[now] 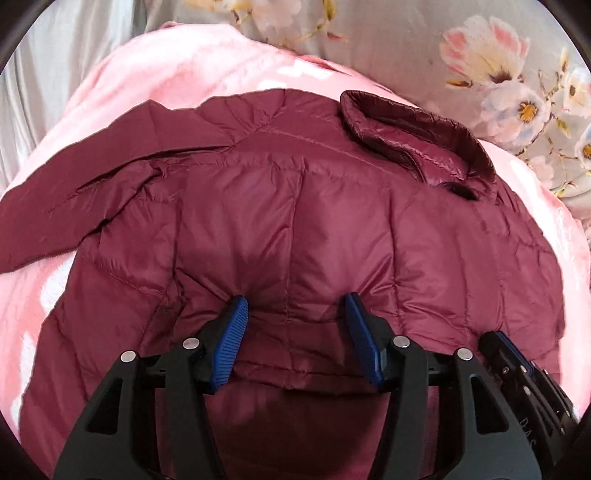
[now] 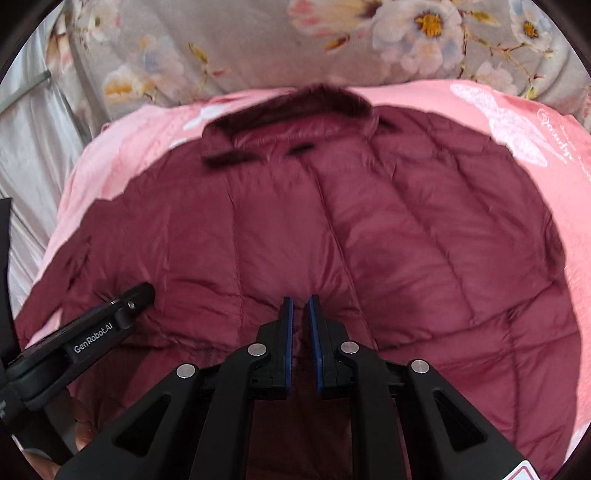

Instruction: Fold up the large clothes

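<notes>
A maroon quilted puffer jacket (image 1: 332, 221) (image 2: 369, 240) lies spread on a pink blanket, with its collar (image 1: 417, 144) (image 2: 291, 122) at the far side. One sleeve (image 1: 66, 210) trails off to the left. My left gripper (image 1: 295, 299) hangs over the near hem with its blue pads (image 1: 231, 343) wide apart and puffed fabric between them, unpinched. My right gripper (image 2: 301, 299) hovers over the jacket's near middle. Only a narrow slit shows between its pads (image 2: 287, 343), and nothing is visibly clamped. Each gripper shows in the other's view: the right gripper (image 1: 517, 365) and the left gripper (image 2: 122, 306).
The pink blanket (image 1: 166, 74) (image 2: 535, 122) with white prints lies under the jacket. Beyond it spreads grey bedding with flowers (image 1: 487, 59) (image 2: 406, 29). Pale grey cloth (image 2: 33, 147) hangs at the left. A hand (image 2: 79, 428) shows at the lower left.
</notes>
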